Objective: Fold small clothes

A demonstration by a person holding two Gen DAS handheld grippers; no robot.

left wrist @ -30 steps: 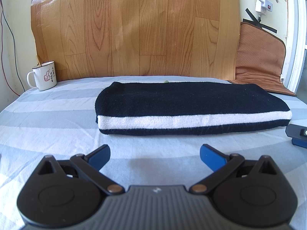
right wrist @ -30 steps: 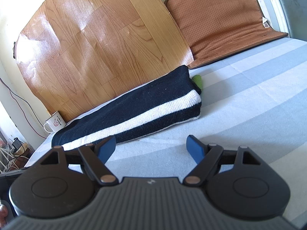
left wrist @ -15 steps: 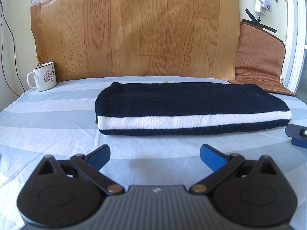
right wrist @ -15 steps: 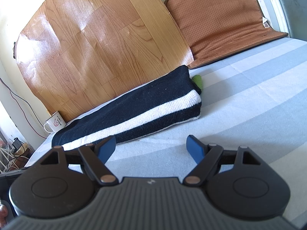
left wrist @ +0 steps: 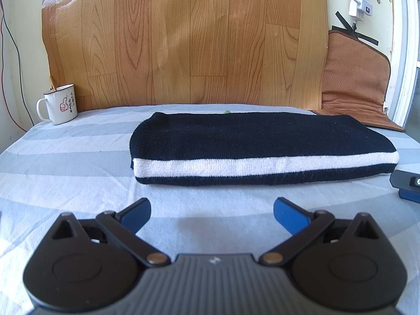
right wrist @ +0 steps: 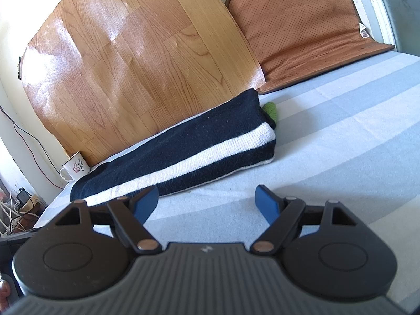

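A folded black knit garment with a white stripe [left wrist: 262, 147] lies flat on the blue-striped sheet [left wrist: 65, 170], across the middle of the left wrist view. It also shows in the right wrist view [right wrist: 183, 155], running from lower left to centre. My left gripper [left wrist: 212, 210] is open and empty, low over the sheet just in front of the garment. My right gripper [right wrist: 207, 199] is open and empty, near the garment's front edge toward its right end. A bit of the right gripper [left wrist: 407, 186] shows at the right edge of the left wrist view.
A white enamel mug [left wrist: 59, 107] stands at the back left by a wood-pattern board [left wrist: 183, 39] leaning on the wall. A brown cushion [right wrist: 302, 26] leans at the back right. A small green item [right wrist: 270, 110] peeks out behind the garment's right end.
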